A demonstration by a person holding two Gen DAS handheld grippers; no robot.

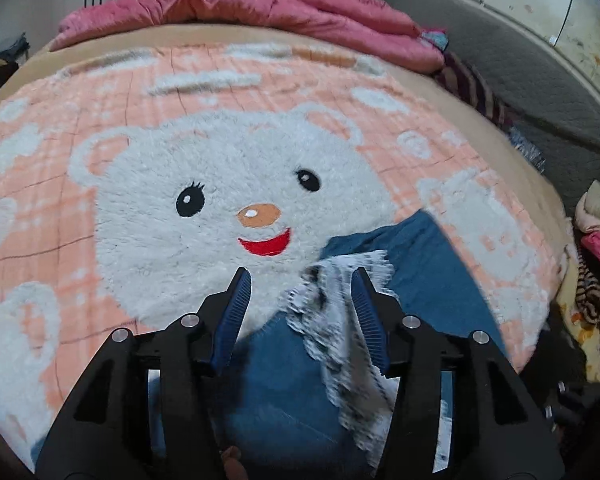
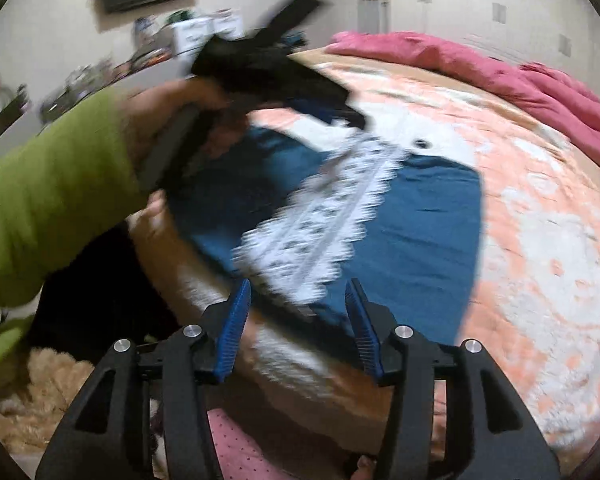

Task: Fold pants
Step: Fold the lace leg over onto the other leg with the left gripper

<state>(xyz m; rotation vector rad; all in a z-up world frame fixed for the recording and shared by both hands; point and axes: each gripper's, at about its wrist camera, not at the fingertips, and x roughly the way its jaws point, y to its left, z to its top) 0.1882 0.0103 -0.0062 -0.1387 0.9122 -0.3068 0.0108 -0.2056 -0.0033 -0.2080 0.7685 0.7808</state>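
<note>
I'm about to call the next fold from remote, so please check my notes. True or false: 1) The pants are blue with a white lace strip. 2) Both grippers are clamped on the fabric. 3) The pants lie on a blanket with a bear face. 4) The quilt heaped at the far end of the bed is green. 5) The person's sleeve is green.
1) True: the blue pants carry a white lace strip.
2) False: the left gripper and right gripper both stand open, pressing nothing.
3) True: the bear blanket lies beneath.
4) False: the quilt is pink.
5) True: the sleeve is green.
</note>
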